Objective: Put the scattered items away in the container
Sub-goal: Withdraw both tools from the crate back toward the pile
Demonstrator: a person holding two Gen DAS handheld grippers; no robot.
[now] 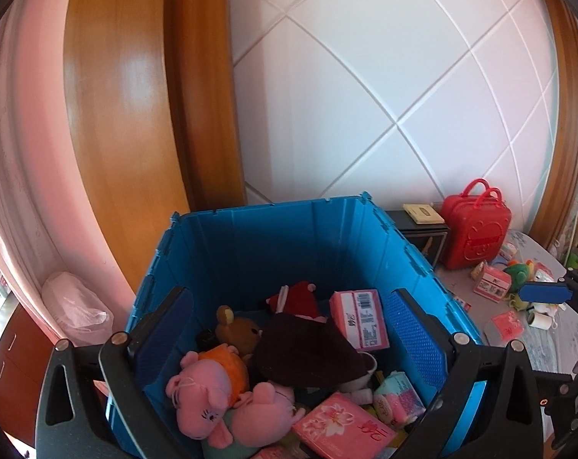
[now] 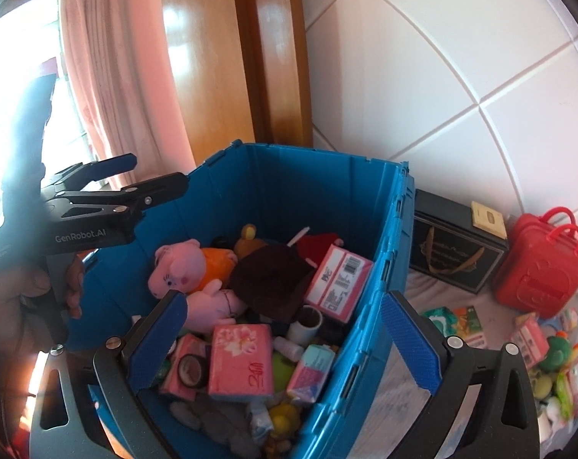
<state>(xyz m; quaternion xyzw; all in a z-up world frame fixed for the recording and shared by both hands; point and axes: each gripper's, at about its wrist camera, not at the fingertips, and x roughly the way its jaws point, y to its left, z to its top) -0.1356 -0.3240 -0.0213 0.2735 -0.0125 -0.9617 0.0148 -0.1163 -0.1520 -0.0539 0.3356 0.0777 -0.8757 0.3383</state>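
Several toys beside perhaps-full crate

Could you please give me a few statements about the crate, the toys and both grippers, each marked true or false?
1. The blue crate already holds a pink pig plush. True.
2. The right gripper is shut on a tissue pack. False: it is open and holds nothing.
3. The red toy suitcase stands outside the crate. True.
4. The left gripper grips the brown bear plush. False: it is open above the crate.
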